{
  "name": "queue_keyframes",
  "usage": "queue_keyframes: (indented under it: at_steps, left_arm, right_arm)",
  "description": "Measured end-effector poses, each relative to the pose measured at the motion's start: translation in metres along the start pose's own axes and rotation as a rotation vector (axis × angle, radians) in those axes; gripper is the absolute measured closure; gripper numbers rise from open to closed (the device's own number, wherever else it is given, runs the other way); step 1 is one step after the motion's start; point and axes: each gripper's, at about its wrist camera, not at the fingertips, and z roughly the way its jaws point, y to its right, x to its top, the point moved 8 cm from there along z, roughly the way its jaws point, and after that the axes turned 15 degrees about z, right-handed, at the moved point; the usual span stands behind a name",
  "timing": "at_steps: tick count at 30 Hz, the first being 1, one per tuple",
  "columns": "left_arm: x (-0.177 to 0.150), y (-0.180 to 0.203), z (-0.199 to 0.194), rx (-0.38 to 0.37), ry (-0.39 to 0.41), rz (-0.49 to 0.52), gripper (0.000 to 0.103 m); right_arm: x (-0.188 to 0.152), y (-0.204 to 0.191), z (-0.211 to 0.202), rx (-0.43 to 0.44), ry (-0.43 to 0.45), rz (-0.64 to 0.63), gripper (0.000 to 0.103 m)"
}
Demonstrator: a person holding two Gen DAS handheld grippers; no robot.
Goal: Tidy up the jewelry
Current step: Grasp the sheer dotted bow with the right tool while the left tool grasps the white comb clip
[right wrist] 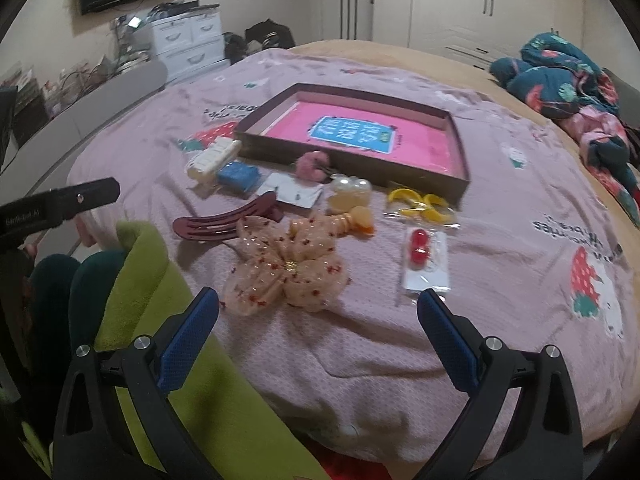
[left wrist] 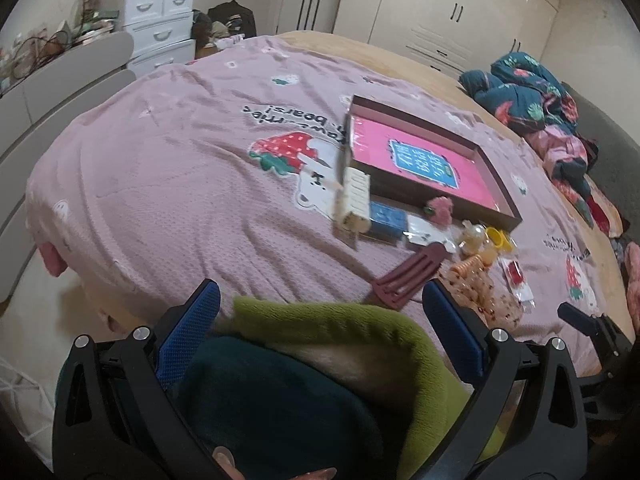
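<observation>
Hair accessories and trinkets lie in a loose cluster on a pink quilted bedspread (right wrist: 500,184), all just in front of a shallow brown box (right wrist: 352,162) with a bright pink card on its floor. Nearest the box sit a fuzzy pink scrunchie (right wrist: 314,166), a blue block (right wrist: 239,176) and a ribbed cream claw clip (right wrist: 212,158); farther out are a dark red slotted hair clip (right wrist: 224,222), a sheer peach bow dotted red (right wrist: 286,266), yellow pieces in clear wrap (right wrist: 420,204) and red beads on a white card (right wrist: 425,258). The right wrist view spreads the whole cluster out plainly (the left wrist view crowds it behind a green fleece sleeve (left wrist: 340,332)). The right gripper (right wrist: 318,314) and the left gripper (left wrist: 320,302) both hang spread wide with nothing between their blue textured pads, short of the cluster.
</observation>
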Motion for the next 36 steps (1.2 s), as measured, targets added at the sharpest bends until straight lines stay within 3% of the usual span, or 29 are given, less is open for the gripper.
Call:
queue_keyframes:
  at_steps: [13,26,30,36]
  left_arm:
    - [0.019,-0.019,0.036,-0.006,-0.039,-0.025,0.008]
    - [0.043,-0.002,0.085,-0.107,-0.089,0.000,0.010]
    - [0.045,0.001,0.101,-0.115,-0.122,0.015,0.025]
    - [0.049,0.005,0.118,-0.143,-0.146,0.007,0.028]
  right_arm:
    - [0.020,-0.009,0.046,0.035,-0.021,-0.013,0.004]
    - [0.014,-0.010,0.079,0.033,-0.083,-0.030,0.005]
    - [0.013,-0.008,0.084,0.031,-0.088,-0.032,0.005]
    - [0.008,-0.004,0.092,0.025,-0.115,-0.037,0.030]
